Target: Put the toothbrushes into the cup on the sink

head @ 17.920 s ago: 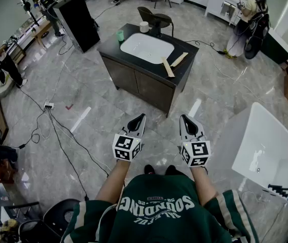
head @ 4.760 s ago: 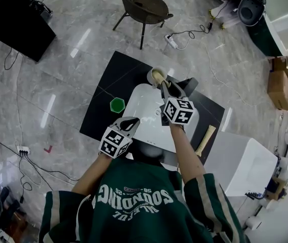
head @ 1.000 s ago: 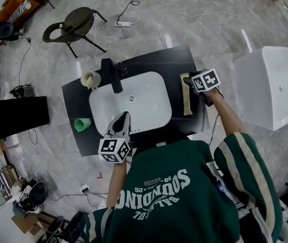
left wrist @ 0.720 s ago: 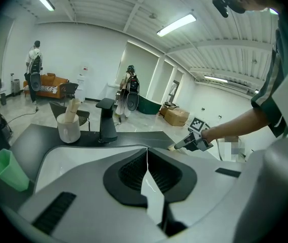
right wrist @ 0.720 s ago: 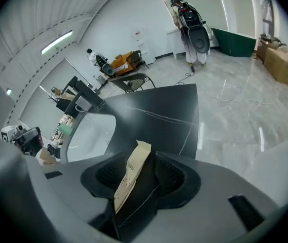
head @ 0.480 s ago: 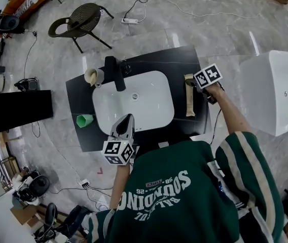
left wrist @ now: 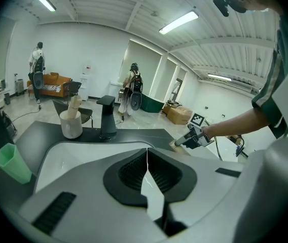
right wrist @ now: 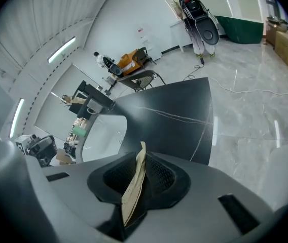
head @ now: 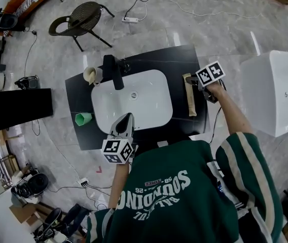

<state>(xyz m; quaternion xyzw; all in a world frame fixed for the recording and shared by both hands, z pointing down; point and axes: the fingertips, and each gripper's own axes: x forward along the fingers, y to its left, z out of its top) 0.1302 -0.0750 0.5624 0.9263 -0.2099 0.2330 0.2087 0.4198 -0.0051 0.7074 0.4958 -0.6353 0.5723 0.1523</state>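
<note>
- Tan paper is what the right gripper [right wrist: 145, 166] has got. Its jaws have just been closing, and the ribbed black pads now pinch the flat faces of a long tan paper-wrapped toothbrush [right wrist: 133, 186]. A bit of sleeve pokes out past the tips.
- From the head view, that toothbrush runs lengthwise along the right strip of the black bench [head: 156, 59], just beside the white sink basin [head: 134, 108]. The grip is at its far end. Can't tell if it's off the bench yet.
- Handling guess: super light, thin and flat, with a stiff core in a soft sleeve. Paper is a bit slick and crumples, so a firm pinch on the broad faces looks right. Squeezing the edges would probably let it twist out.
- Held by one end, it'll likely droop or swing like a lever. That's fine, since the free end is what should go into the cup first.
- The left gripper [left wrist: 147, 156] is idle, jaws together with nothing in them, hanging over the near rim of the basin.
- The target is the cream round cup [head: 92, 75] at the far left corner, just beside the black faucet [head: 112, 71] and well apart from the toothbrush. A tan stick stands in it, so the opening is partly taken. It looks tippy, so I wouldn't bump it.
- A small green cup [head: 83, 119] sits near the left edge. Probably not the one to use.
</note>
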